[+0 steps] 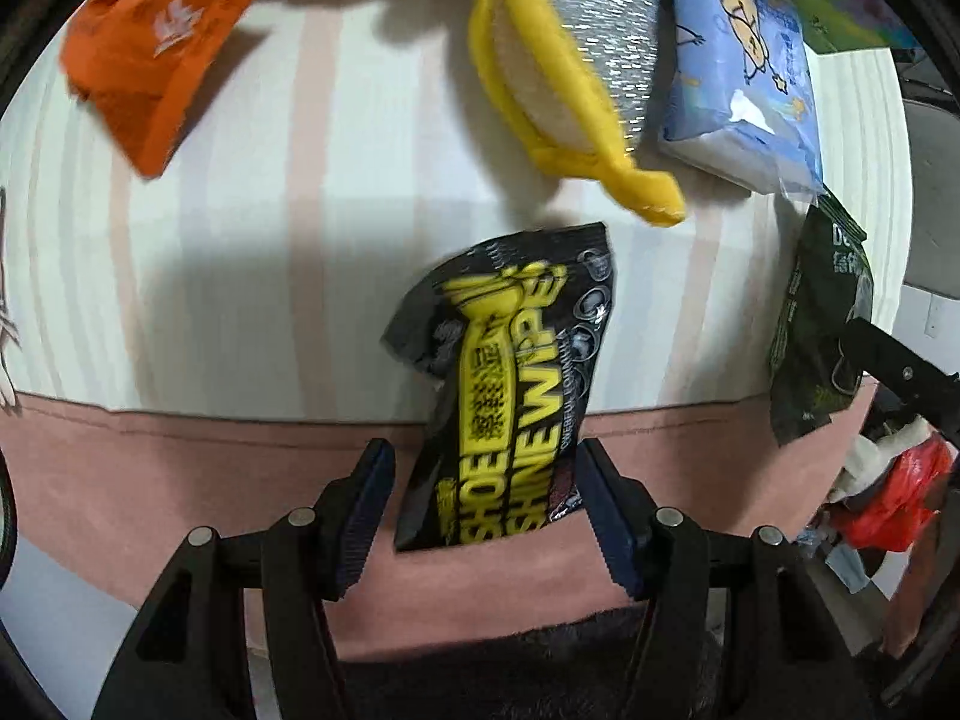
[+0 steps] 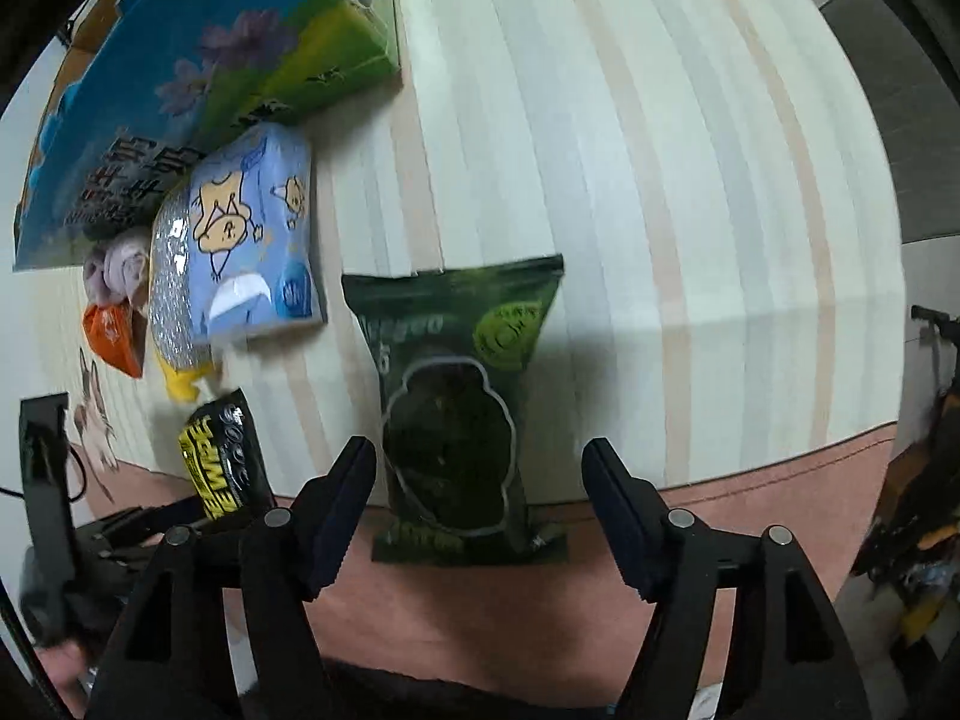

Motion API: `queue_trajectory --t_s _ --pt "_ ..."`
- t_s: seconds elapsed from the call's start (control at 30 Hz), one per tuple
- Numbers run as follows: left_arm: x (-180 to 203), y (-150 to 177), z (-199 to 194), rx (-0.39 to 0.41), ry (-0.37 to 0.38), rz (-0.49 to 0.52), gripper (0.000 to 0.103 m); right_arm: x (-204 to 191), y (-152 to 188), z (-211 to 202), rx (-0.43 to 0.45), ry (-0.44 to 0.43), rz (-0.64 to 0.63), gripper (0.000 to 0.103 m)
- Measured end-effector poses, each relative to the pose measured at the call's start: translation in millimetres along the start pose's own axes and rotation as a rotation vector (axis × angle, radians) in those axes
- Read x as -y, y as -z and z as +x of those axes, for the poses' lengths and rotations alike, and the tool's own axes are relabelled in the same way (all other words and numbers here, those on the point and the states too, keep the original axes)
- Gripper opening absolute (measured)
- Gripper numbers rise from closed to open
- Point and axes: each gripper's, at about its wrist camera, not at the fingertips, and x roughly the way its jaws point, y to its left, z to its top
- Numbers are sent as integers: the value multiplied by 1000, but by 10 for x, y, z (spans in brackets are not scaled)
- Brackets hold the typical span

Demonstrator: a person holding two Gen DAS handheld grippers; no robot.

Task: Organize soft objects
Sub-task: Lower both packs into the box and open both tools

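Note:
A black and yellow shoe-shine wipes pack (image 1: 510, 384) lies on the striped cloth at the near edge, its lower end between the fingers of my open left gripper (image 1: 486, 516); contact is not clear. It also shows in the right wrist view (image 2: 219, 456). A dark green pack (image 2: 462, 402) lies at the near edge, its lower end between the fingers of my open right gripper (image 2: 480, 516). It also shows in the left wrist view (image 1: 822, 324). Behind lie an orange pack (image 1: 156, 54), a yellow and silver plush (image 1: 564, 84) and a blue tissue pack (image 1: 744, 72).
A large blue and green bag (image 2: 192, 96) lies at the far left corner of the striped cloth (image 2: 660, 180). A purple soft item (image 2: 117, 270) sits beside it. A pink hem (image 1: 180, 480) hangs over the front edge. Red clutter (image 1: 888, 504) lies off the right side.

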Motion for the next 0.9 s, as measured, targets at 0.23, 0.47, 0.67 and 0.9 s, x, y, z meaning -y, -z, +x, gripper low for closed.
queue_trajectory --t_s 0.23,0.47,0.67,0.9 --pt "343 33 78 66 -180 21 51 -190 -5 258 16 59 -12 53" --pt "312 282 -68 95 -149 11 44 -328 280 314 4 34 -36 38" --pt "416 598 -684 188 -36 37 44 -499 439 -235 57 -96 -78 38" --pt "453 424 -1754 349 61 52 44 -1045 100 -1514 261 -172 -200 38"
